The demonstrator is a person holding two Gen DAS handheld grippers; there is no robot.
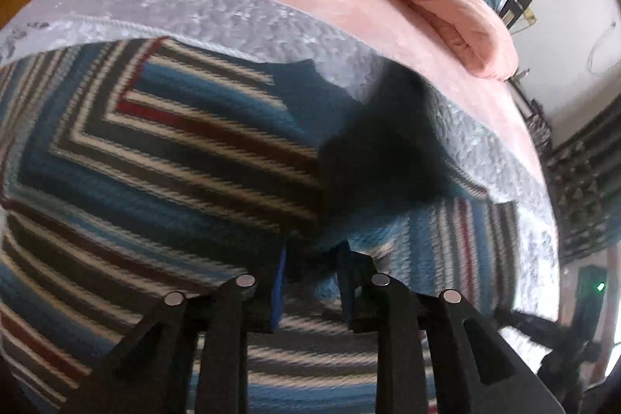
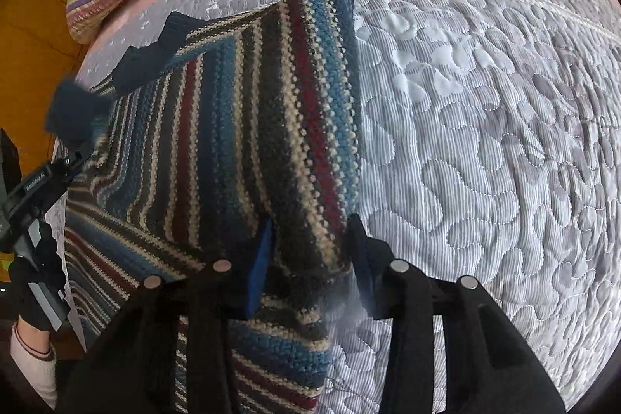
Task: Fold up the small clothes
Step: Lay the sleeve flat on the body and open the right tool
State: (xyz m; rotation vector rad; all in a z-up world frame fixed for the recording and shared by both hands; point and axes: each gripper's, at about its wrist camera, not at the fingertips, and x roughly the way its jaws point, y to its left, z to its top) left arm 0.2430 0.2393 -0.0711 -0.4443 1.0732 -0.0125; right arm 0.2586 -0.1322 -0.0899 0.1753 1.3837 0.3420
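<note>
In the left wrist view the striped sweater [image 1: 163, 158] is motion-blurred and cut off at the left and near edges, and a dark blurred shape [image 1: 384, 150] hides its right part.

The striped knit sweater [image 2: 240, 127] lies on the grey quilted bedcover, partly folded. Its bands run blue, black, cream and dark red, with dark navy ribbed trim at the cuff and edges. In the right wrist view 1 sleeve is doubled over the body, its stripes running lengthwise across the slanted stripes beneath. In the left wrist view the sweater [image 1: 163, 158] fills the foreground, blurred, its stripes meeting in a chevron.
</note>
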